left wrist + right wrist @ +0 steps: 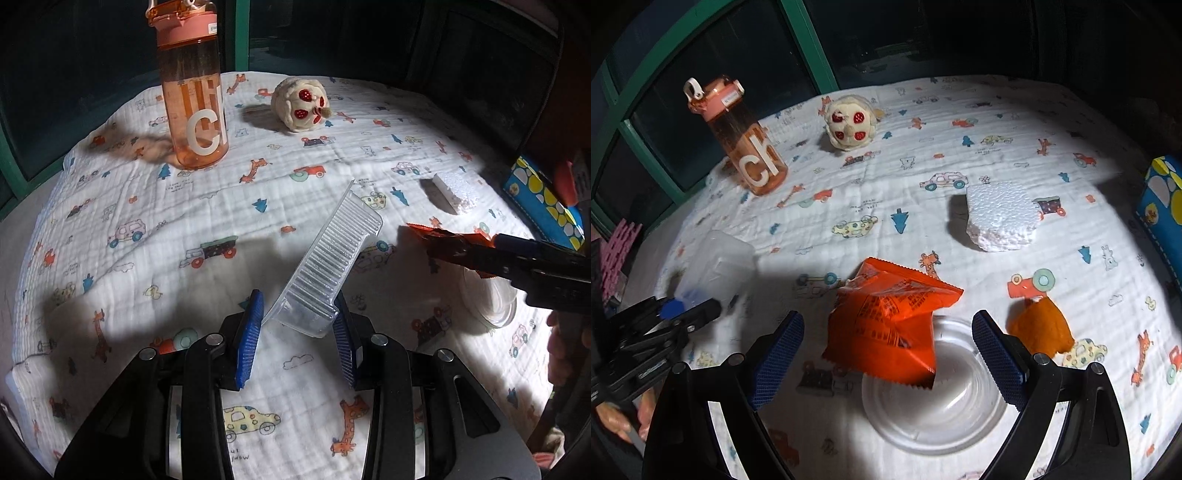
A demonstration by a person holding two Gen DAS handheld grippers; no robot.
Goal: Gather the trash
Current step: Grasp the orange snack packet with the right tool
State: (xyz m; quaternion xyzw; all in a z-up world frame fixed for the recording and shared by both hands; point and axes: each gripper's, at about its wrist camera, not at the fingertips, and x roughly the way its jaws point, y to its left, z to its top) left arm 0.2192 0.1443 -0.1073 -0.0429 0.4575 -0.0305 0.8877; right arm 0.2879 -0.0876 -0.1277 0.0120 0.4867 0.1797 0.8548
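1. Left gripper (297,314) clamps a clear tray (328,262), tilted above the cloth (147,206);
2. Right gripper (888,332) gapes wide; orange wrapper (890,328) between its fingers, over a bowl (960,417); contact unclear.

Around the foam block (1001,216), bare cloth (923,155) lies open toward the plush toy (849,123) (bottle (746,147) farther left); nearer, wrapper (890,325) and clear bowl (934,398) crowd the way.
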